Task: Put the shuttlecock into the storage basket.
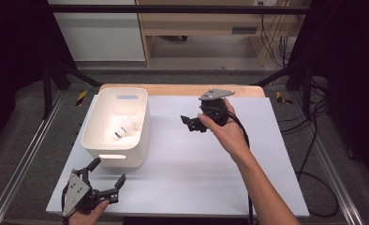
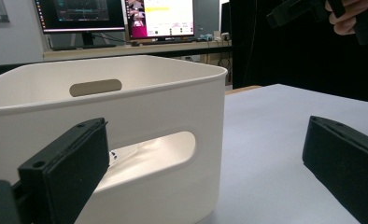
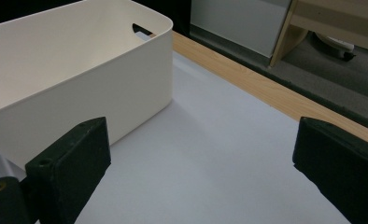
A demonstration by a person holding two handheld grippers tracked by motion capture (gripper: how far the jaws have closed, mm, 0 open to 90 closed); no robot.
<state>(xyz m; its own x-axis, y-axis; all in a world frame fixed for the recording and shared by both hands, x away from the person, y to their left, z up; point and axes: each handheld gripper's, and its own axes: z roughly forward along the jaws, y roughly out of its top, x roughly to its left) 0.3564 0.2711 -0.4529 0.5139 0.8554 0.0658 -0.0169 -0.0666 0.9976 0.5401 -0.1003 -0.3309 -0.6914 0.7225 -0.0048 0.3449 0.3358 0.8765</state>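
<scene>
A white plastic bin (image 1: 98, 136) with slot handles is seen on the left of the tabletop (image 1: 196, 159), with two or three small white items (image 1: 126, 127) lying inside. The left gripper (image 1: 108, 180) is held wide open and empty just before the bin's near wall, while the right gripper (image 1: 188, 123), likewise wide open and empty, is raised to the bin's right

The bin (image 1: 117, 129) stands on the table's (image 1: 196, 168) left half. Inside the bin lie shuttlecocks (image 1: 125, 127). Right of the bin hovers the right gripper (image 1: 192, 123); before the bin, the left gripper (image 1: 108, 177).
</scene>
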